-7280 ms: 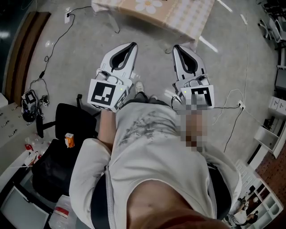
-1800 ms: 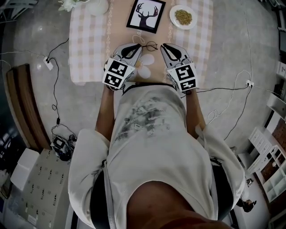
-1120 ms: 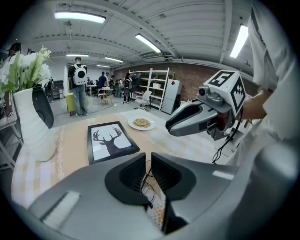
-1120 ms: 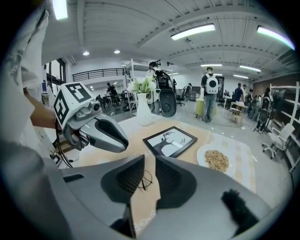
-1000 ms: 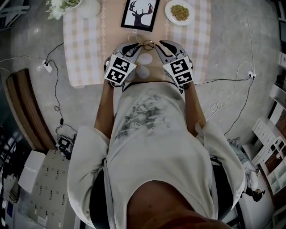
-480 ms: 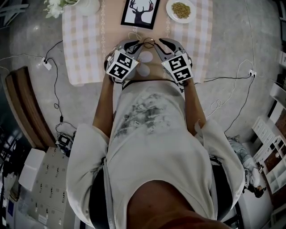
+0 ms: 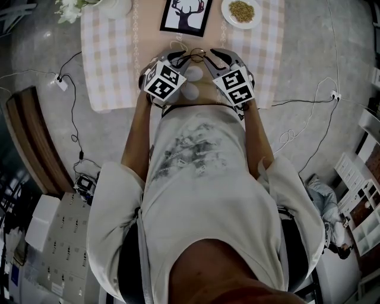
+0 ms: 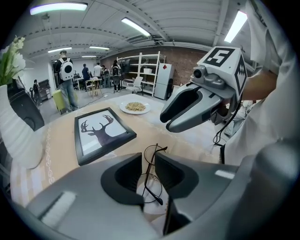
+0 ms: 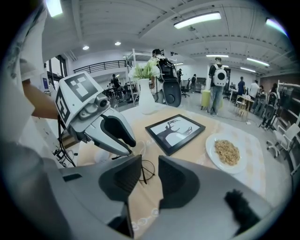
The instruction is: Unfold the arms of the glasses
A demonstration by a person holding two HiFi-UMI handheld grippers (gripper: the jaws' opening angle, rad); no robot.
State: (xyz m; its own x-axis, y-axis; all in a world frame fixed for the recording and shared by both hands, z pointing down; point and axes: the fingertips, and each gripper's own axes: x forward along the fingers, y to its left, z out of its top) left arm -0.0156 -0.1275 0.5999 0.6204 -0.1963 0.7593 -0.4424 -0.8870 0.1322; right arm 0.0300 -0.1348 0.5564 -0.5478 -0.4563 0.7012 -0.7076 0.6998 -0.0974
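Thin wire-framed round glasses (image 7: 195, 56) lie on the checked tablecloth (image 7: 113, 53), between the tips of both grippers. In the left gripper view the glasses (image 8: 149, 174) run through the narrow gap of my left gripper (image 8: 148, 157), and I see neither pad pressing on the wire. My left gripper (image 7: 178, 57) comes in from the left. My right gripper (image 7: 214, 54) comes in from the right and its jaws have just been opening. In the right gripper view one lens of the glasses (image 9: 146, 169) shows in its gap, just past the tips, untouched by the right gripper (image 9: 150, 161).
A black-framed deer picture (image 7: 185, 13) lies just behind the glasses, with a plate of food (image 7: 240, 10) to its right. A white vase of flowers (image 7: 113, 7) stands at the back left. Two white oval things (image 7: 190, 82) lie near the table's front edge. Cables cross the floor.
Both grippers have sunk toward the table and tilted more steeply down, their tips drawing in on either side of the glasses. The glasses have stayed where they were.
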